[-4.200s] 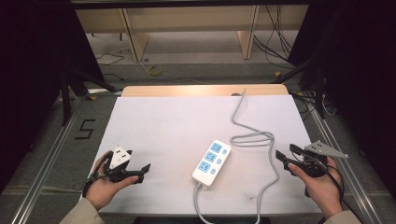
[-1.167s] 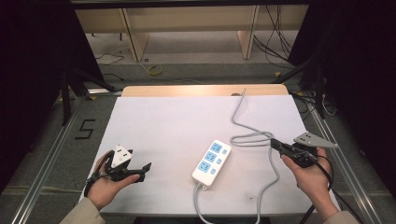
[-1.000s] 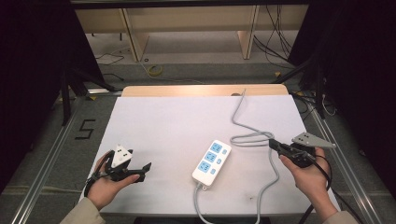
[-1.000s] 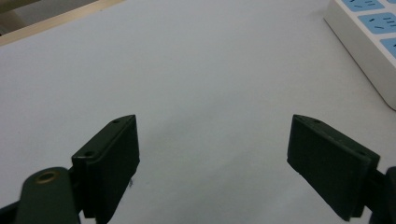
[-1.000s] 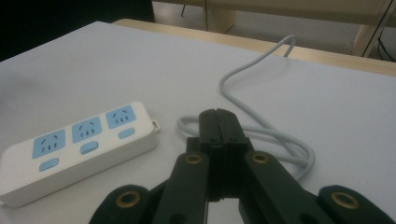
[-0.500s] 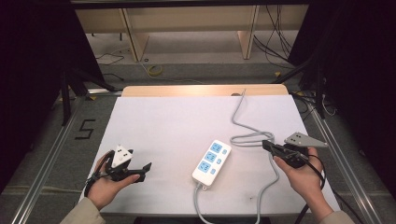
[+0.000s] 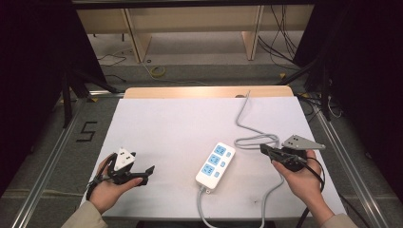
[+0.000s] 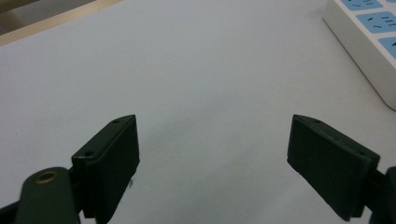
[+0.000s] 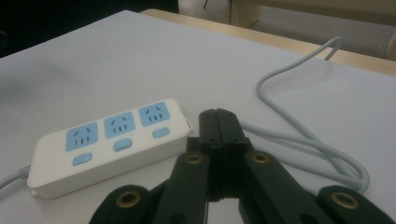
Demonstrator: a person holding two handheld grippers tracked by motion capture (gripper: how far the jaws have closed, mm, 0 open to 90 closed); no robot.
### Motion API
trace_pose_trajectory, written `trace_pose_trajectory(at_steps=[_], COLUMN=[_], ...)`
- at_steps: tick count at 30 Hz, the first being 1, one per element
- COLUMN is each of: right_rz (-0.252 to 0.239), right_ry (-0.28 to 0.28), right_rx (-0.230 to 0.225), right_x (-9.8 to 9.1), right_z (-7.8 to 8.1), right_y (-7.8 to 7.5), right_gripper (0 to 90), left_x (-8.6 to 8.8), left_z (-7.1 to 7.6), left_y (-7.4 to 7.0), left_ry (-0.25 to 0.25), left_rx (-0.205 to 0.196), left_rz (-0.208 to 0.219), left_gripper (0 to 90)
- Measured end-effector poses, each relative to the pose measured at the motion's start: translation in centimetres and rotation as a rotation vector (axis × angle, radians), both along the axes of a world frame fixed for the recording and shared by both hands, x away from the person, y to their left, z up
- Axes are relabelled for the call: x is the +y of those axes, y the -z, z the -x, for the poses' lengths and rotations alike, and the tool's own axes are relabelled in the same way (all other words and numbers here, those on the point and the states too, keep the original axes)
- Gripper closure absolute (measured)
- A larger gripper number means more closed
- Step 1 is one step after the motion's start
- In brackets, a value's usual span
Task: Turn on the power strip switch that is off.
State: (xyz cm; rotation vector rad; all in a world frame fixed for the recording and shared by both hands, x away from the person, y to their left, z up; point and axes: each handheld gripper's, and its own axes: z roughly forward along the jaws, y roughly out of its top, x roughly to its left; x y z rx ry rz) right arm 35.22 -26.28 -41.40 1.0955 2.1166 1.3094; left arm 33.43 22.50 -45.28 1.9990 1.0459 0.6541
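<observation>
Power strip (image 7: 215, 166) lies flat near the tabletop's (image 7: 180, 123) front edge, switches up. My right tongs (image 7: 264, 150), pressed together into one blunt tip, point at it; left tongs (image 7: 148, 171) rest spread apart, empty.

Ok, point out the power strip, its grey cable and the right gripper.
power strip (image 7: 215, 166): high view, on its white top face.
grey cable (image 7: 243, 109): high view, on the stretch running toward the table's far edge.
right gripper (image 9: 218, 122): right gripper view, at the closed jaw tips.
</observation>
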Motion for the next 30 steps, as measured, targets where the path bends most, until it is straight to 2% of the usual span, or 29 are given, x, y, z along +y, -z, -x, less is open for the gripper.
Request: trace_pose_trajectory(at_steps=[30], right_rz=[0.024], right_ry=[-0.066], right_rx=[0.001], right_x=[2.1], right_z=[-0.3], right_y=[0.0], right_gripper=[90.0], left_x=[-0.1], left_z=[0.0], left_y=[0.0], left_ry=[0.007], left_rx=[0.002], left_rz=[-0.009], left_gripper=[16.5])
